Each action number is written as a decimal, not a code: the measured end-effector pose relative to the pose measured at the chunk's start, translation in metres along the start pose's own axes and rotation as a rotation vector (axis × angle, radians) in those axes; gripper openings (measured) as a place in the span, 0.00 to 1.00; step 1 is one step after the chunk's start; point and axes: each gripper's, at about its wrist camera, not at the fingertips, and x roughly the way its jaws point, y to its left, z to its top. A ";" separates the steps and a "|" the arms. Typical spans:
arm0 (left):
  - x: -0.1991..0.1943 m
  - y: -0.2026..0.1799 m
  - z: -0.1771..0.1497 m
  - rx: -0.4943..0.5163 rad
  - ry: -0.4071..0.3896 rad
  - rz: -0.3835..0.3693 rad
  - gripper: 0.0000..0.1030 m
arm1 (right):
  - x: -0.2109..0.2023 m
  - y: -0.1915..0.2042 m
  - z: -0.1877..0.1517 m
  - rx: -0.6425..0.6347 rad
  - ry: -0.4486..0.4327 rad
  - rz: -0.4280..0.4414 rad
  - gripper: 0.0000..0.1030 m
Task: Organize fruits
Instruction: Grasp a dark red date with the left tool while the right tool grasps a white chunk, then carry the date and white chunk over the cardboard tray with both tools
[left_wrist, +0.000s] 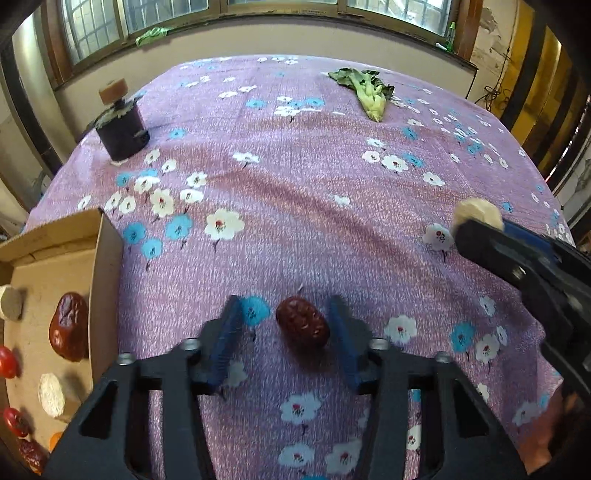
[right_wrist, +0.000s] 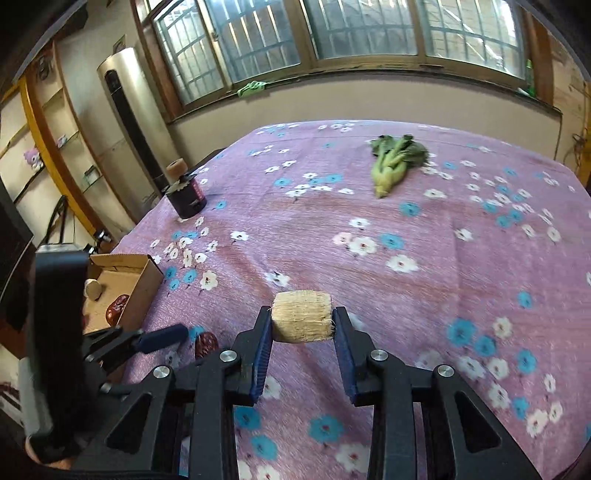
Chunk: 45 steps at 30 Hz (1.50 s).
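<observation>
A dark red jujube (left_wrist: 303, 326) lies on the purple flowered cloth between the fingers of my left gripper (left_wrist: 286, 317), which is open around it and not touching it. It also shows in the right wrist view (right_wrist: 205, 343). My right gripper (right_wrist: 301, 319) is shut on a pale yellow corn piece (right_wrist: 301, 316) and holds it above the cloth; the piece also shows in the left wrist view (left_wrist: 478, 212). A cardboard box (left_wrist: 107, 258) at the left holds a jujube (left_wrist: 68, 325), pale round pieces (left_wrist: 51, 395) and small red fruits (left_wrist: 7, 362).
A dark jar (left_wrist: 122, 131) with a round piece on top stands at the far left of the table. A green leafy vegetable (left_wrist: 369, 92) lies at the far side. The box also shows in the right wrist view (right_wrist: 144, 280). Windows and shelves lie beyond the table.
</observation>
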 end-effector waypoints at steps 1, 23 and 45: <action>-0.001 -0.001 0.000 0.005 -0.003 -0.007 0.24 | -0.003 -0.002 -0.002 0.005 -0.002 -0.001 0.32; -0.058 0.012 -0.038 -0.005 -0.095 -0.009 0.24 | -0.051 0.028 -0.044 -0.005 -0.020 0.064 0.32; -0.107 0.063 -0.081 -0.074 -0.154 0.051 0.24 | -0.062 0.096 -0.069 -0.096 -0.007 0.156 0.32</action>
